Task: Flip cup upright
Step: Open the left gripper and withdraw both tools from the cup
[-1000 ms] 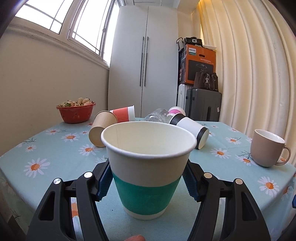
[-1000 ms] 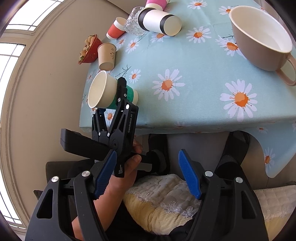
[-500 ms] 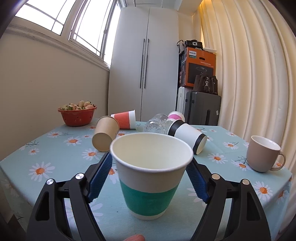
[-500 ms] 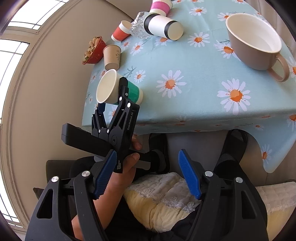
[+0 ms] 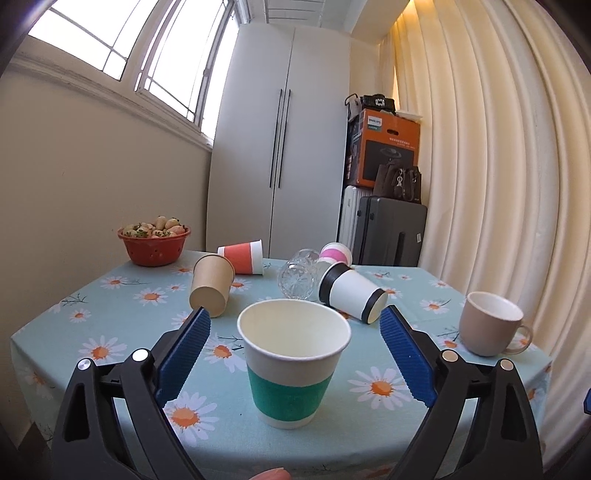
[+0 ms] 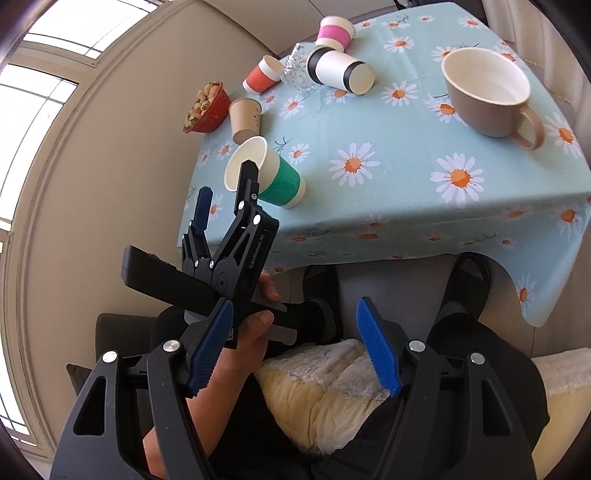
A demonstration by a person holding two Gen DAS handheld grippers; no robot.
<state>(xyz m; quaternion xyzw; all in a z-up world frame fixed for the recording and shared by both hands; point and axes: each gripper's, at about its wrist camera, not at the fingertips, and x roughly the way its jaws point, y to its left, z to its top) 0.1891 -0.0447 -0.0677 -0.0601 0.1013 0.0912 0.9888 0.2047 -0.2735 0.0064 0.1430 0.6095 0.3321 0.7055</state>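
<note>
Left hand-held gripper [image 5: 293, 332] spread apart, green-banded cup [image 5: 292, 365] upright between, untouched.

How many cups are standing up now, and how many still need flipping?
One paper cup stands: the green-banded cup, between the open left gripper. The mug is upright too. The right gripper holds nothing. Tan cup, orange cup, black-banded cup, pink cup and glass lie sideways.

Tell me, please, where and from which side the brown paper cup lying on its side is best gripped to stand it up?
Grip the brown paper cup across its side wall near mid-length, coming from above. It lies on the floral tablecloth with its base toward the open left gripper and its mouth toward the orange-and-white paper cup, so the round wall is exposed on top. Squeeze lightly: paper likely dents.
</note>
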